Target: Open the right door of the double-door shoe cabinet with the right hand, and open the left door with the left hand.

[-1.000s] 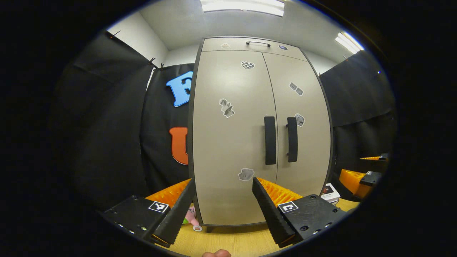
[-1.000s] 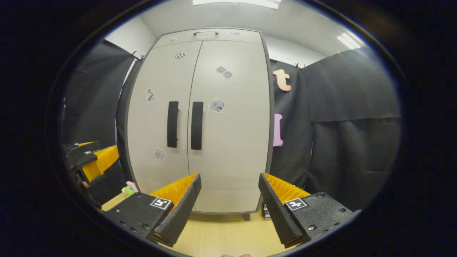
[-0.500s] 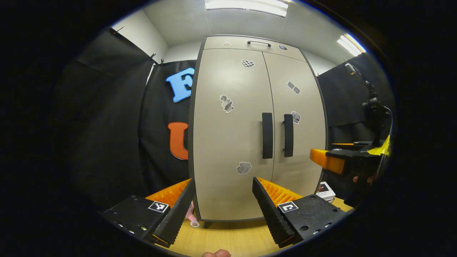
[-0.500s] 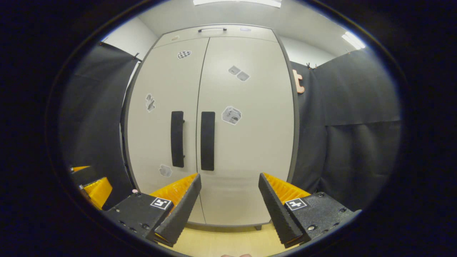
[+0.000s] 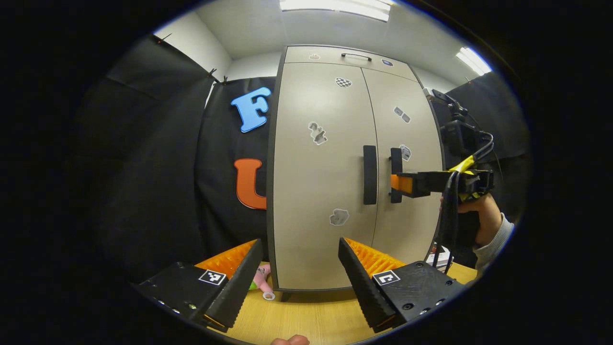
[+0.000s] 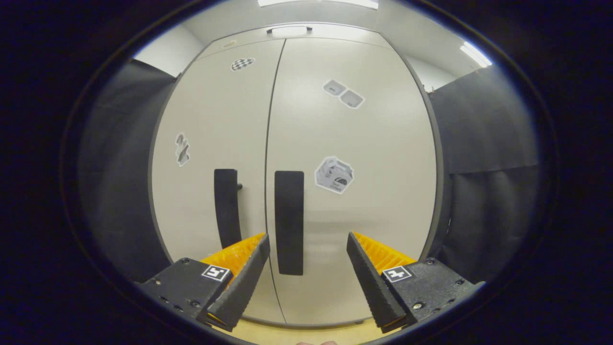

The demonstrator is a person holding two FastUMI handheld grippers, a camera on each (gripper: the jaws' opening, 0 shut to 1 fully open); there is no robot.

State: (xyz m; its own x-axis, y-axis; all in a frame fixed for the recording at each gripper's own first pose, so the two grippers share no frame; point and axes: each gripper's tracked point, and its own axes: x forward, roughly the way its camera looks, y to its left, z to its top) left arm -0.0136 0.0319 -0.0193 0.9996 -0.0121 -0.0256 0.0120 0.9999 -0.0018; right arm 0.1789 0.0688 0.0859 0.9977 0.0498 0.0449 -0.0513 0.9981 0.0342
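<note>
Black cloth walls close round the shoe cabinet on its wooden floor, both doors shut. From the left gripper view, the right gripper reaches level with the right door's handle, fingers spread wide and gripping nothing. The left gripper hangs back, also open. The two handles stand close together; aimed slightly left, it could catch the left handle too, or slip off when pulling.
</note>
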